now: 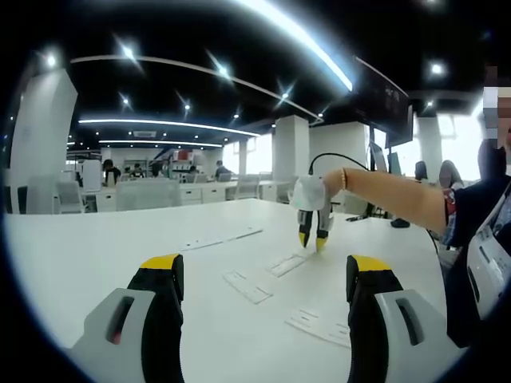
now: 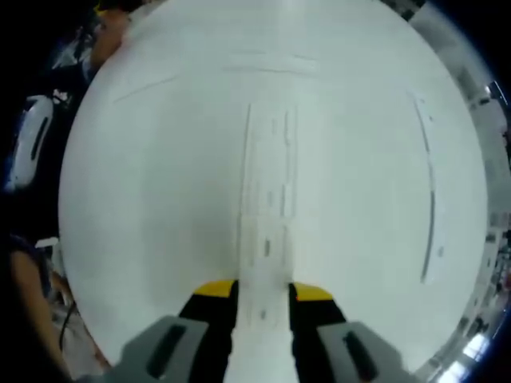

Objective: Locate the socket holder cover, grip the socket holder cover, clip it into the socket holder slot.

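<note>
In the left gripper view, the left gripper [image 1: 259, 291] is hovering spread over the table [image 1: 96, 247], holding nothing; white strips are lying ahead, and the right gripper [image 1: 314, 238] is coming down on the far one [image 1: 287, 264]. In the right gripper view, the right gripper [image 2: 263, 297] is straddling the cover [image 2: 267, 231], apparently pinching its near end. The cover's long axis is running straight away from the jaws. No writing is legible.

A long white socket holder cover [image 2: 267, 231] is lying flat on the white table, running from 6 toward 12 o'clock in the right gripper view — its near end is sitting between yellow-tipped jaws (contact unclear). Faint slots are showing along it.
</note>
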